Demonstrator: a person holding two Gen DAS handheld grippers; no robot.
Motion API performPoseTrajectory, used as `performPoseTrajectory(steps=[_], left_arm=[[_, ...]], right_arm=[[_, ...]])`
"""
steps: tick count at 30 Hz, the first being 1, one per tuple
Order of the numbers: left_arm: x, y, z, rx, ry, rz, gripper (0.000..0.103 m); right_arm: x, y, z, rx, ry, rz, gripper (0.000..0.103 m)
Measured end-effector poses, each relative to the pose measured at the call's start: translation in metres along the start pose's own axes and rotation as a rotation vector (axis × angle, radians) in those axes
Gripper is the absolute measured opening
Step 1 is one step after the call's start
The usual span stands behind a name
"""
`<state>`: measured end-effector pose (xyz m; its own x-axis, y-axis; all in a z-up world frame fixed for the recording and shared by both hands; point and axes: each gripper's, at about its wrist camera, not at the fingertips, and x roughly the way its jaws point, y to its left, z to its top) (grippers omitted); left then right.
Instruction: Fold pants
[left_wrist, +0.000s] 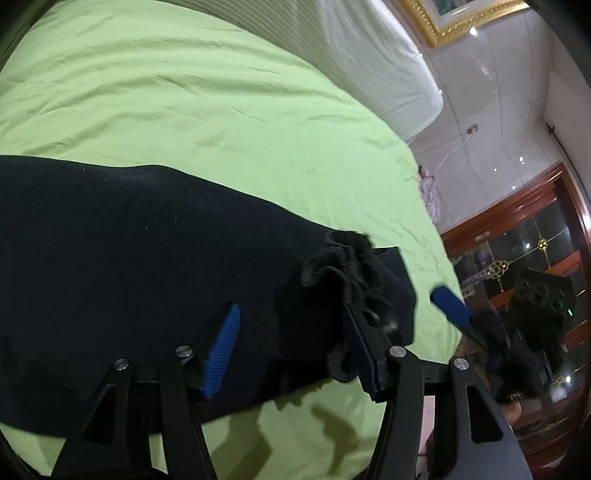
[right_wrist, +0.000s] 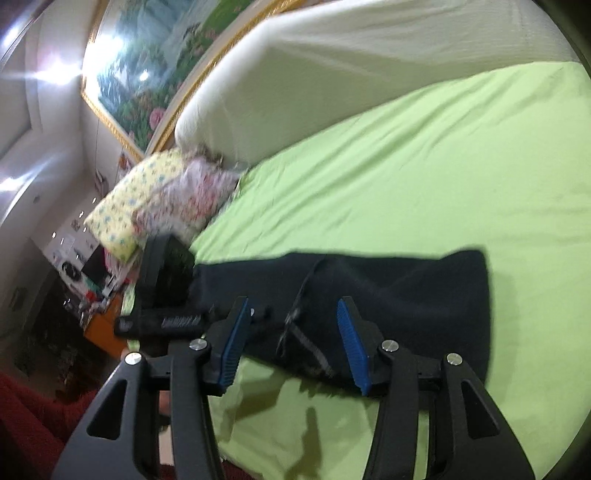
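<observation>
- Left wrist view: the dark pants (left_wrist: 140, 258) are lying flat along the near edge of the bed (left_wrist: 184, 110), which is wearing a light green sheet, with a white padded headboard (left_wrist: 380, 66) rising beyond it.
- The left gripper (left_wrist: 291, 328) is hovering over the pants with its blue-padded fingers (left_wrist: 221, 354) standing spread apart, and no cloth is caught between the pads.
- A bunched, fuzzy end of the pants is sitting just beside the inner face of the right-hand finger, possibly touching it; the blur makes this hard to settle.
- The right gripper (left_wrist: 452, 306) is showing past the bed's edge, motion-smeared.
- Right wrist view: the pants (right_wrist: 399, 295) are stretching across the green bed (right_wrist: 406, 166), their squared end lying to the right.
- The right gripper (right_wrist: 291, 334) is hanging over the near edge of the pants, fingers (right_wrist: 352, 347) spread wide, gripping nothing.
- The left gripper (right_wrist: 168, 291) is showing at the pants' far left end.
- A floral pillow (right_wrist: 147, 206) is resting against the headboard (right_wrist: 332, 92).
</observation>
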<state>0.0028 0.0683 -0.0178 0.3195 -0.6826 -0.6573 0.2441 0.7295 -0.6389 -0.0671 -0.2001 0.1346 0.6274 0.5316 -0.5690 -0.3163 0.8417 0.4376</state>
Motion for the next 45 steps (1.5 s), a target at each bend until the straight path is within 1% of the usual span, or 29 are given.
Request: performPoseTrajectory(steps=[2, 3, 5, 8, 9, 10, 12, 13, 14, 18, 20, 24, 27, 29, 32, 33, 39, 43, 45], left_arm=[[-0.005, -0.005, -0.002, 0.013, -0.011, 0.007, 0.062], [-0.01, -0.006, -0.005, 0.018, -0.02, 0.023, 0.064], [-0.019, -0.006, -0.01, 0.019, -0.043, 0.046, 0.064], [-0.039, 0.003, -0.018, -0.022, -0.092, 0.087, 0.065], [-0.047, 0.007, -0.022, -0.035, -0.11, 0.1, 0.065], [-0.056, 0.012, -0.026, -0.054, -0.137, 0.115, 0.066], [-0.074, 0.021, -0.036, -0.095, -0.187, 0.15, 0.076], [-0.083, 0.028, -0.043, -0.116, -0.209, 0.163, 0.077], [-0.094, 0.035, -0.049, -0.15, -0.245, 0.177, 0.078], [-0.129, 0.06, -0.065, -0.253, -0.332, 0.22, 0.08], [-0.145, 0.074, -0.075, -0.301, -0.38, 0.257, 0.08], [-0.167, 0.1, -0.087, -0.39, -0.438, 0.318, 0.08], [-0.175, 0.119, -0.091, -0.46, -0.455, 0.345, 0.08], [-0.18, 0.131, -0.094, -0.502, -0.466, 0.348, 0.08], [-0.182, 0.149, -0.093, -0.532, -0.449, 0.345, 0.08], [-0.181, 0.155, -0.092, -0.539, -0.44, 0.338, 0.08], [-0.175, 0.178, -0.087, -0.579, -0.443, 0.31, 0.081], [-0.17, 0.182, -0.079, -0.562, -0.444, 0.303, 0.084], [-0.168, 0.185, -0.076, -0.559, -0.449, 0.305, 0.085]], right_arm=[[-0.002, -0.006, 0.005, 0.025, -0.014, -0.019, 0.05], [-0.003, -0.011, 0.007, 0.041, -0.014, -0.013, 0.05], [0.001, -0.012, 0.01, 0.051, -0.007, 0.008, 0.05], [0.014, -0.002, 0.012, 0.017, 0.021, 0.018, 0.05], [0.023, 0.004, 0.014, 0.006, 0.033, 0.034, 0.05], [0.028, 0.007, 0.015, -0.001, 0.042, 0.043, 0.05], [0.041, 0.016, 0.018, -0.03, 0.063, 0.062, 0.05], [0.047, 0.021, 0.019, -0.044, 0.074, 0.069, 0.05], [0.056, 0.028, 0.02, -0.062, 0.09, 0.077, 0.05], [0.084, 0.052, 0.021, -0.137, 0.144, 0.104, 0.05], [0.094, 0.062, 0.02, -0.166, 0.159, 0.116, 0.05], [0.117, 0.081, 0.019, -0.221, 0.198, 0.135, 0.05], [0.134, 0.094, 0.019, -0.255, 0.231, 0.15, 0.05], [0.145, 0.102, 0.018, -0.283, 0.251, 0.153, 0.05], [0.161, 0.114, 0.019, -0.317, 0.276, 0.17, 0.05], [0.164, 0.116, 0.019, -0.322, 0.28, 0.172, 0.05], [0.195, 0.131, 0.023, -0.362, 0.319, 0.176, 0.05], [0.223, 0.14, 0.024, -0.392, 0.37, 0.184, 0.05], [0.239, 0.147, 0.025, -0.428, 0.4, 0.171, 0.05]])
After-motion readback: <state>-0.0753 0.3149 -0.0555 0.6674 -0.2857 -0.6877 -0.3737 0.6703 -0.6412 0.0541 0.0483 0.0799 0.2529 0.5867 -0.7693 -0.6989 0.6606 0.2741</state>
